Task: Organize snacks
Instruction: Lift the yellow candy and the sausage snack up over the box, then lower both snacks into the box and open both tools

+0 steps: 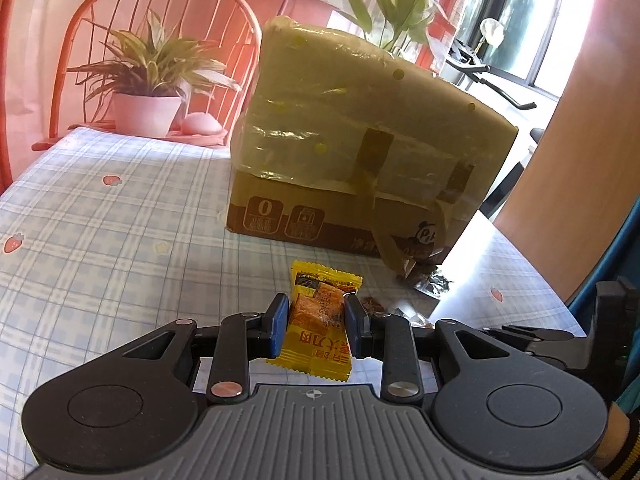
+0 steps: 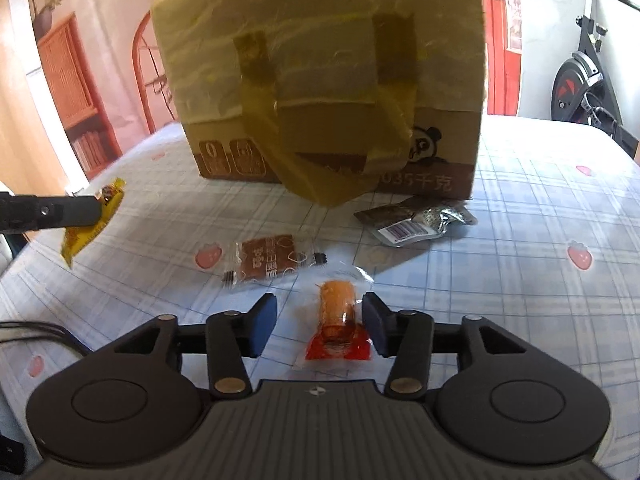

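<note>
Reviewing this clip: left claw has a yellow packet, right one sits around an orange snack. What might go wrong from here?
1. The right claw is open around the orange snack, which lies nearer one pad; closing may push it sideways rather than grip it.
2. The left claw pinches the yellow packet mid-wrapper, its ends hanging free, so it could slip.
3. The brown packet lies close ahead and could be nudged.

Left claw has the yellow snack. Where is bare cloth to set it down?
Free: the wide checked tablecloth left of the cardboard box, out toward the potted plant. Crowded: in front of the box, where the brown packet, silver packet and orange snack lie near the right claw.
</note>
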`<state>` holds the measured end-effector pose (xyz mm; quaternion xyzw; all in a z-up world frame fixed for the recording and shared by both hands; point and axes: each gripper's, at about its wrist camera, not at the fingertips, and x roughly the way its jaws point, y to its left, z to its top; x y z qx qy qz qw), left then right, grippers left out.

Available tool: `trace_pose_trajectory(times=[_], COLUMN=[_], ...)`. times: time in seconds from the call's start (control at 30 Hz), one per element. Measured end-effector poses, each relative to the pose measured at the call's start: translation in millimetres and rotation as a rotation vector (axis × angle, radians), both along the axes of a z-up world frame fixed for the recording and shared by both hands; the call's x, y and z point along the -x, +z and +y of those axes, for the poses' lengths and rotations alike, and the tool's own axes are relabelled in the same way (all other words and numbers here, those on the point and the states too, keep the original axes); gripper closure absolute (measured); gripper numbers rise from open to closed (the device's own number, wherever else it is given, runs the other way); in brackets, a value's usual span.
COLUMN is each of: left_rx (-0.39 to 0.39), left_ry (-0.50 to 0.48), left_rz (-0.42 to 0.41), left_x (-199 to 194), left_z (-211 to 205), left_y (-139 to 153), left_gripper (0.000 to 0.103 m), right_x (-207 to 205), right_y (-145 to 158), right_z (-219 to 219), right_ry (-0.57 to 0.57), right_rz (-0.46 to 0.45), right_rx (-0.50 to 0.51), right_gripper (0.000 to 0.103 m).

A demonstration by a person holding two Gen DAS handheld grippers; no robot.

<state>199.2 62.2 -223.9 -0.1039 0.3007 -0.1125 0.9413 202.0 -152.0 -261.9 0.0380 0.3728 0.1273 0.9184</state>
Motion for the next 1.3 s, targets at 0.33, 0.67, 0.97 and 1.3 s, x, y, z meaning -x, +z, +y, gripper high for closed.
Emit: trace_pose_trajectory(times=[0.33, 0.67, 0.97, 1.3], left_rx=[0.013, 0.009, -0.003, -0.006], left_ry=[0.021, 0.010, -0.023, -0.082], left_rz=[0.016, -0.028, -0.213, -0.348], left_x=[-1, -4, -30, -89], left_z=[5, 1, -2, -30], left_y=[-3, 15, 87, 161], left_gripper=[0.071, 0.071, 0.071, 0.071], right_x=[-1, 11, -3, -47], right_y=[-4, 25, 108, 184], right_z=[5, -8, -26, -38], right_ry=[0.004, -0.030, -0.022, -0.013], right_rz=[-0.037, -0.124, -0.330, -0.499], right_rx=[0.080, 0.001, -0.032, -0.013], right_gripper=[0.068, 0.072, 0.072, 0.072])
